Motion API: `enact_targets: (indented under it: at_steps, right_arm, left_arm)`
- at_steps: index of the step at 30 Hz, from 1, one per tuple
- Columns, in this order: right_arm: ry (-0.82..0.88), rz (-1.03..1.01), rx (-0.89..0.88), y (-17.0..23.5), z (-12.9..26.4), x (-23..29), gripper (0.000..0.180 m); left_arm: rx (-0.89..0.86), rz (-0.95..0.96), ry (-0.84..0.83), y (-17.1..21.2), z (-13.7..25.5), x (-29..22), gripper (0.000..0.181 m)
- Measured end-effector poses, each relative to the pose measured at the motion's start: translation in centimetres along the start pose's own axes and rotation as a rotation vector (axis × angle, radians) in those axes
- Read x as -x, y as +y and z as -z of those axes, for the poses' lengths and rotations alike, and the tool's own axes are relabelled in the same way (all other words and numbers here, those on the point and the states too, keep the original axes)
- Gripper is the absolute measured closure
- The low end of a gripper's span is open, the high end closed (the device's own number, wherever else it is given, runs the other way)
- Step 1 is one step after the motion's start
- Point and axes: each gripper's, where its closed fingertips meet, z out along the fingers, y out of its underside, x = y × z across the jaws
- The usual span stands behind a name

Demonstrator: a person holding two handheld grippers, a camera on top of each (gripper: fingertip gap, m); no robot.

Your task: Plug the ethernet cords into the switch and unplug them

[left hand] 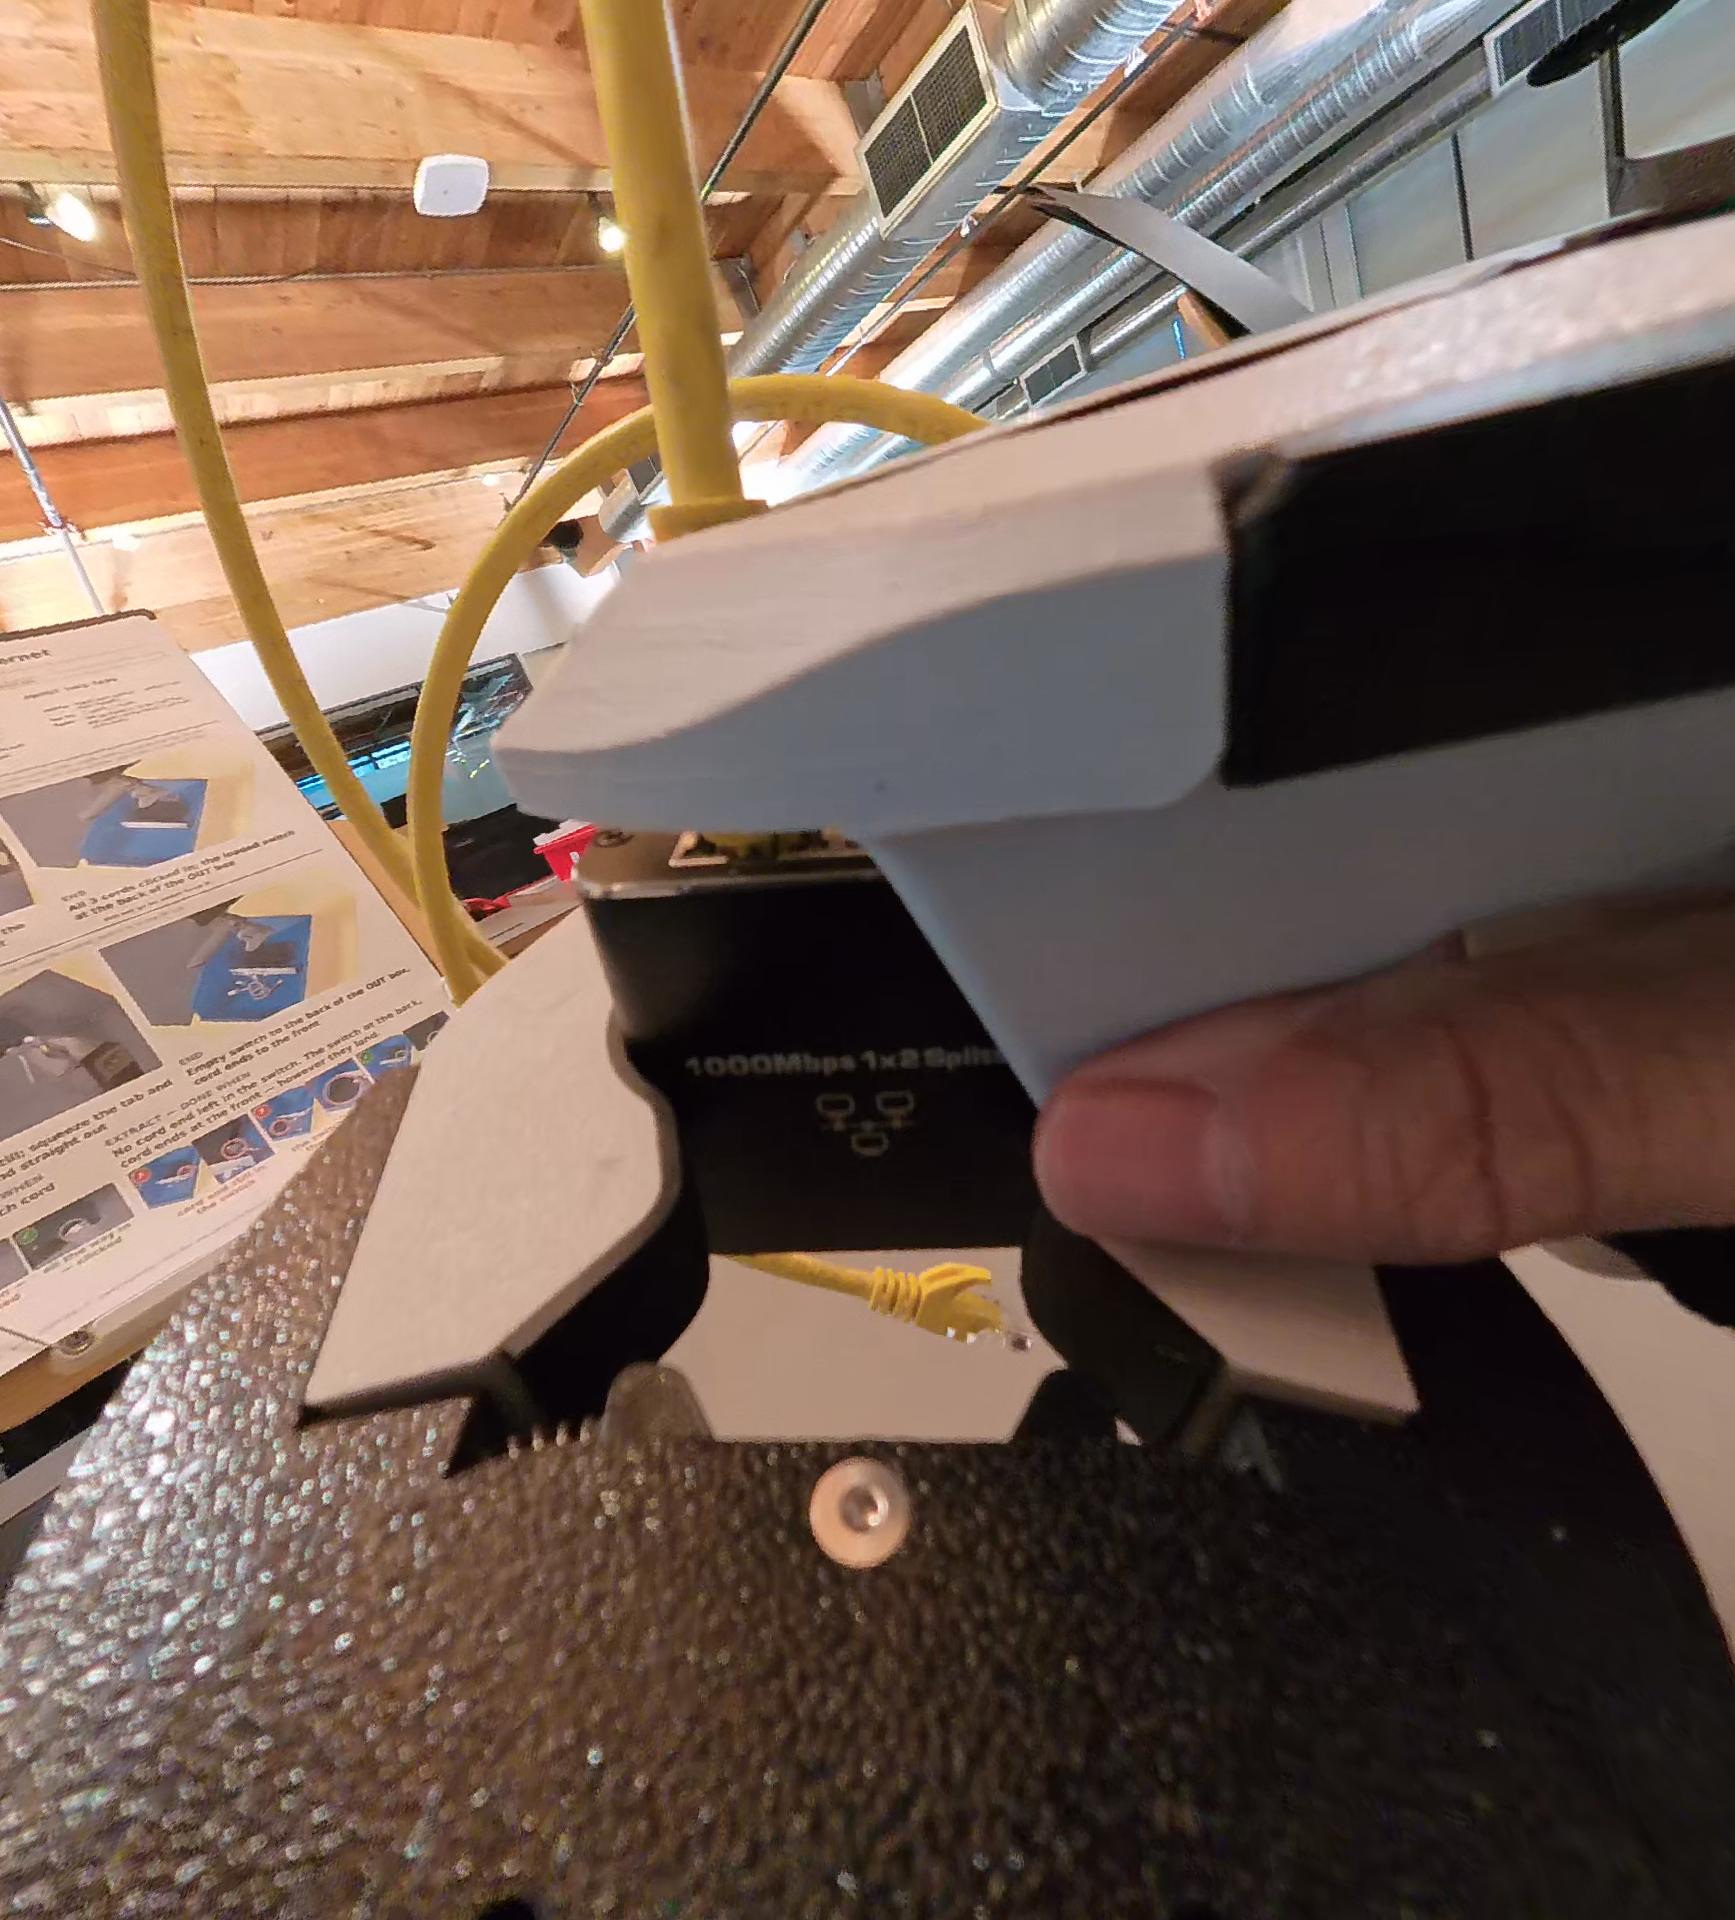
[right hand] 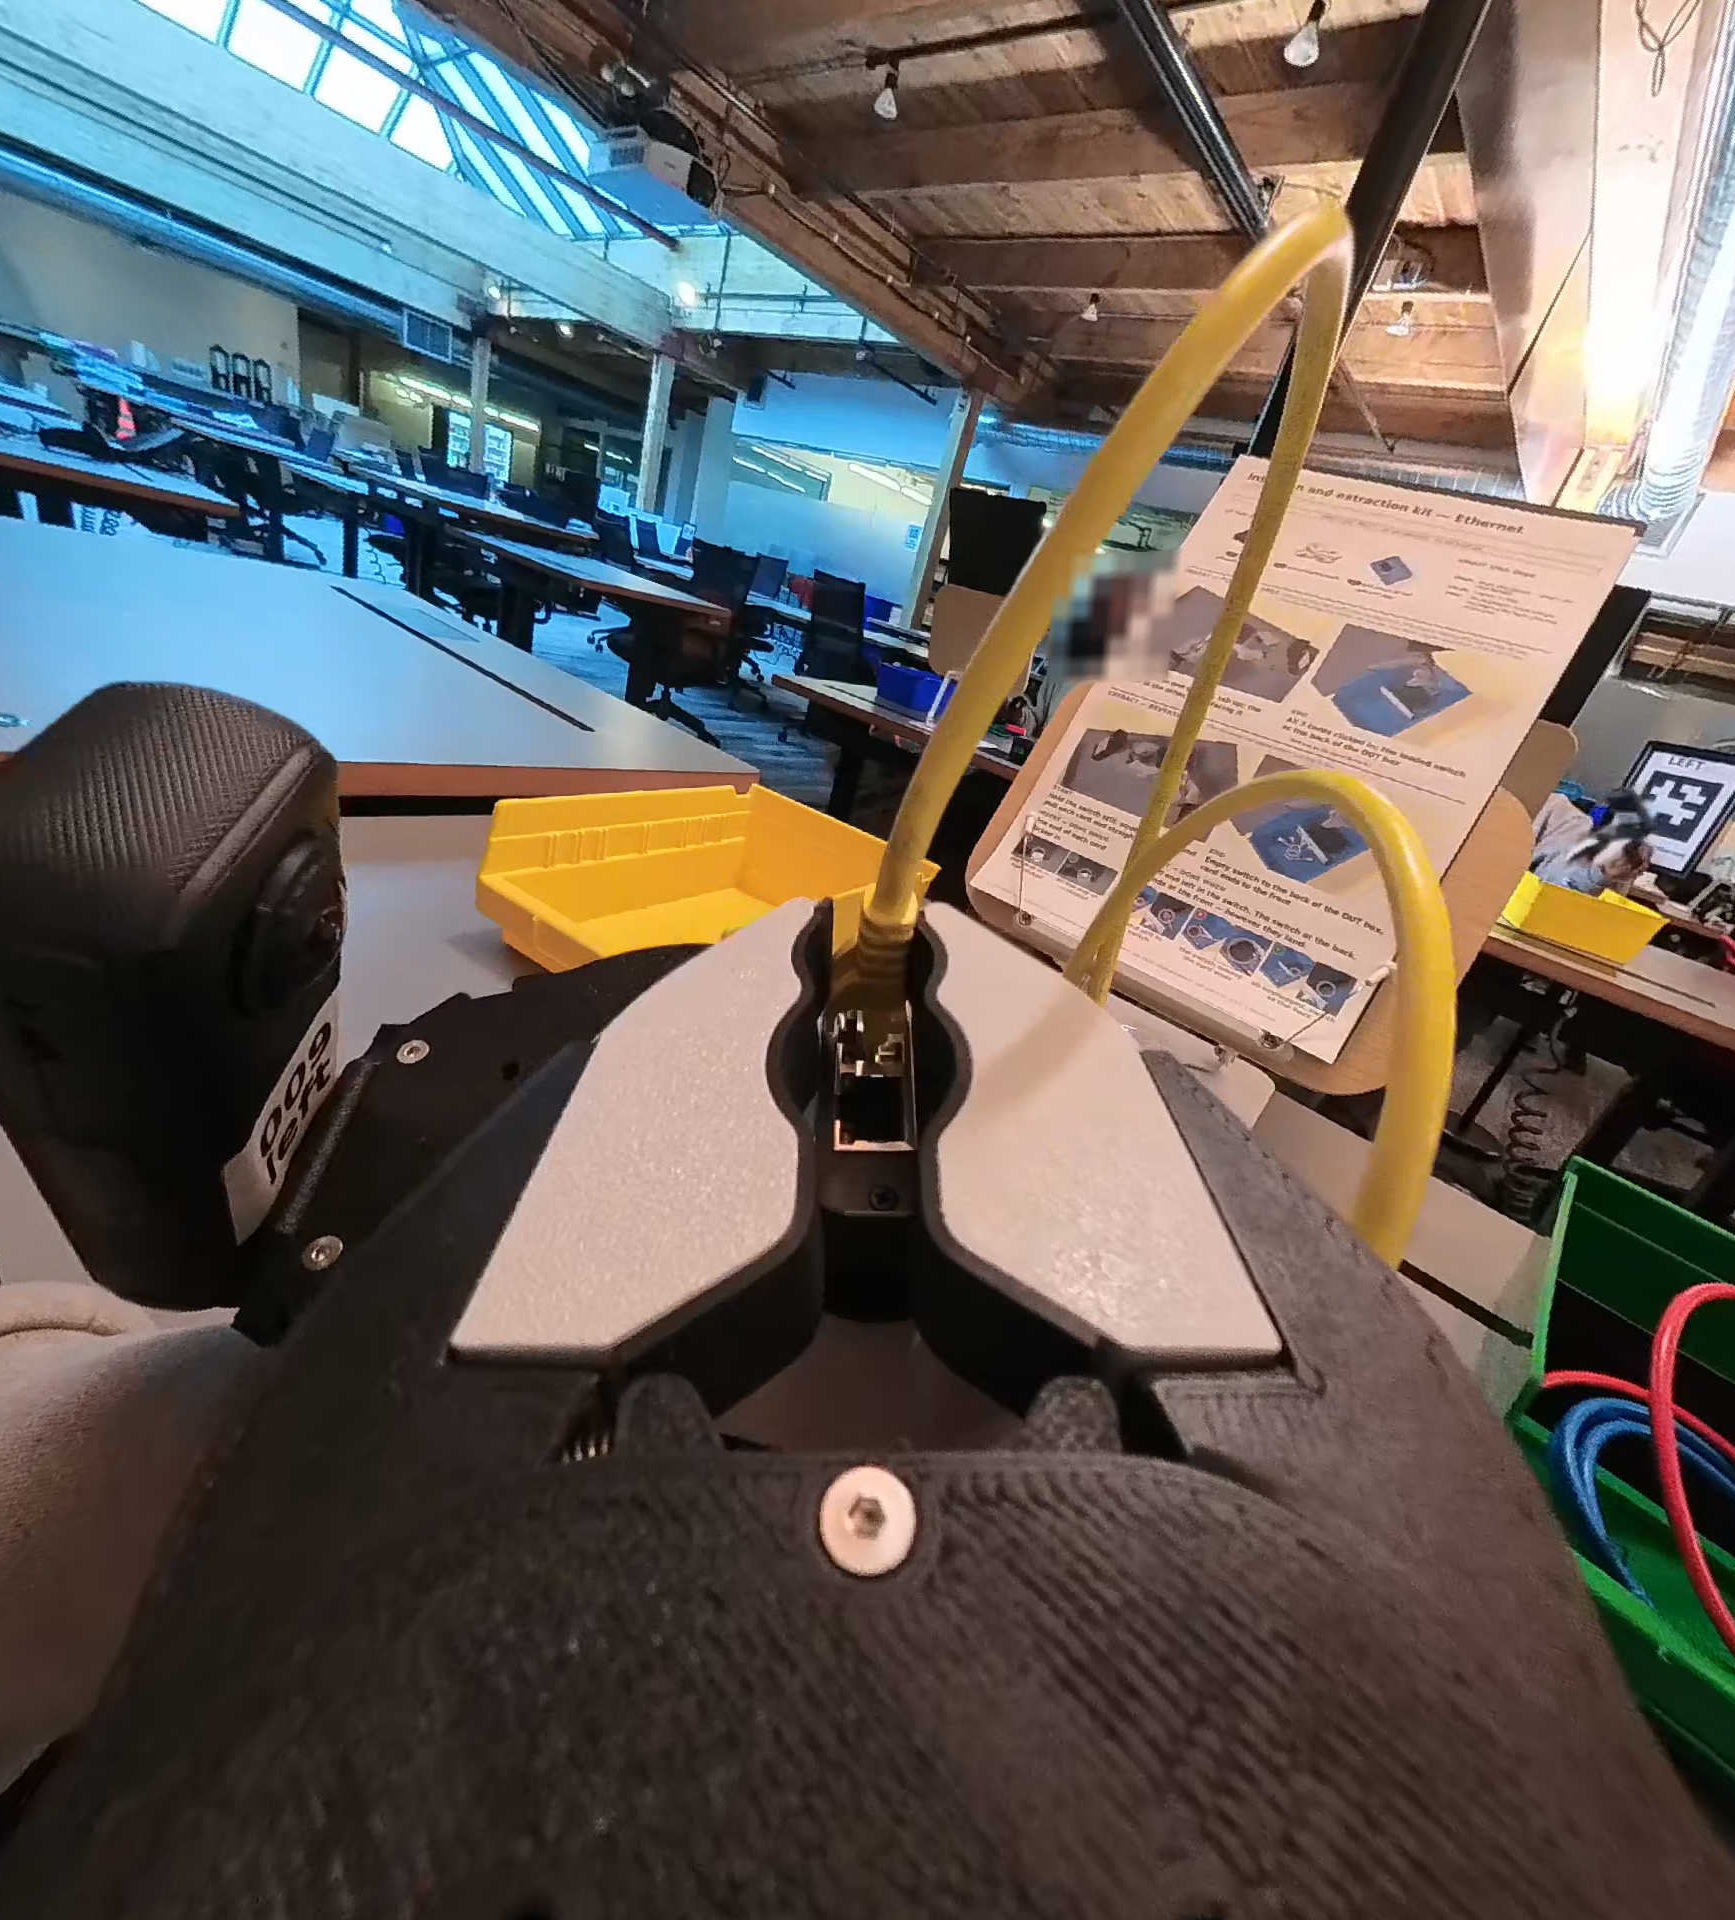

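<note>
The left tool (left hand: pixel 842 1143) clamps the black switch (left hand: pixel 821 1039) by its sides, held up off the table (left hand: pixel 842 1361). The right tool (right hand: pixel 868 977) is pinched on the yellow plug (right hand: pixel 878 951) seated in the switch's top port; an empty port shows below it. A thumb (left hand: pixel 1362 1132) crowds the switch. The yellow cord (right hand: pixel 1102 499) loops overhead. A loose plug (left hand: pixel 946 1311) lies on the table. A yellow bin (right hand: pixel 655 883) sits behind, a green bin (right hand: pixel 1590 1288) right.

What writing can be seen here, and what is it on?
I won't copy wording; these bear it:
black switch: white print, a symbol.
instruction board: headings and captions, mostly small.
white sticker on the black camera housing: short print.
far screen: a word above a marker pattern.
</note>
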Motion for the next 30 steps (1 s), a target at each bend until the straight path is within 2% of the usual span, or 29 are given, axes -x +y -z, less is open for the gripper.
enact_targets:
  at_steps: [1,19,30]
  right_arm:
    - [-0.001,0.009,0.003,0.05,0.00,-0.03,0.166]
    - [-0.064,0.094,0.059,0.77,0.09,-0.37,0.165]
    - [-0.035,0.181,0.112,0.96,0.18,-0.53,0.165]
  left_arm:
    - [0.000,0.001,0.000,0.04,-0.02,-0.02,0.106]
    - [0.027,0.009,0.002,0.65,-0.52,-0.21,0.106]
    - [0.048,0.014,0.019,0.92,-0.83,-0.36,0.106]
